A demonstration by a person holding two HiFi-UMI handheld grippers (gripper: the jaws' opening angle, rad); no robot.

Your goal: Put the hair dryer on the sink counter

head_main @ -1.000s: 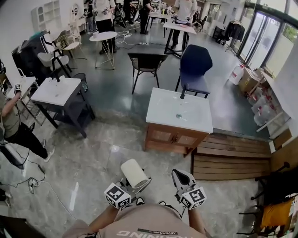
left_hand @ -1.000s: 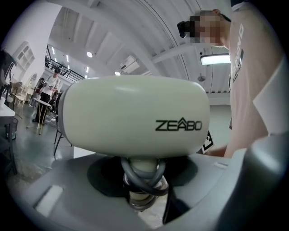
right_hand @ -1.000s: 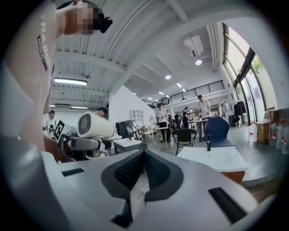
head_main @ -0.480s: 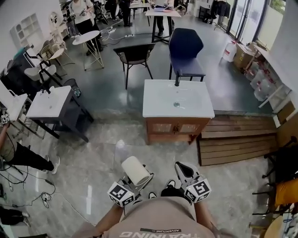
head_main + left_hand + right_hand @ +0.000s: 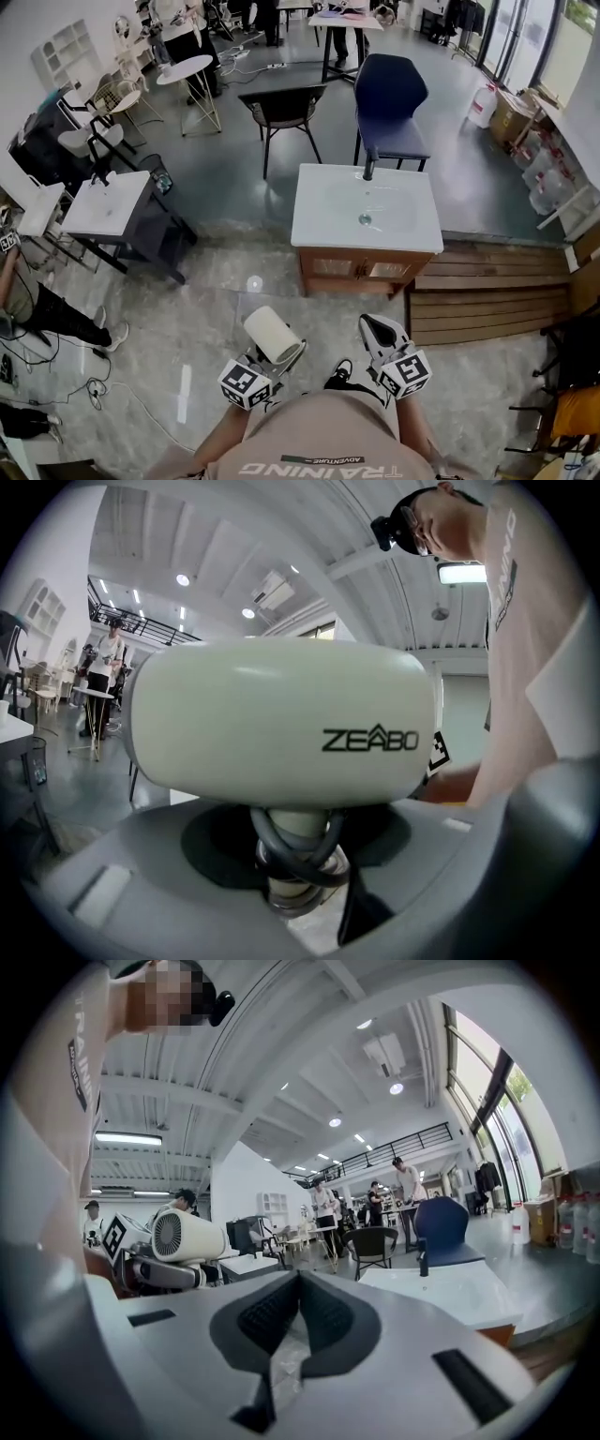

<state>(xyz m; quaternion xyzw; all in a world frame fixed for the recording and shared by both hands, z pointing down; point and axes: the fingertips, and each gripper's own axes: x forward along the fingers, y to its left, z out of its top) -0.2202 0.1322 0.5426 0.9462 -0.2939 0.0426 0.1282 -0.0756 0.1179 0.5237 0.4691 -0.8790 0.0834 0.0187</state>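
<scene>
Behind sink counter (image 5: 314, 234), blue chair (image 5: 389, 89)

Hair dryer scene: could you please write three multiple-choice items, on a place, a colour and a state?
1. Where is the hair dryer?
A. in the left tongs
B. on the sink counter
C. on the floor

2. What colour is its body?
A. red
B. cream
C. black

3. How are the right tongs?
A. shut on the hair dryer
B. shut, empty
C. wide open

Key: 1 A, tongs clamp its handle, away from the sink counter; 2 B, casing looks cream; 3 B, pads meet on nothing.
</scene>
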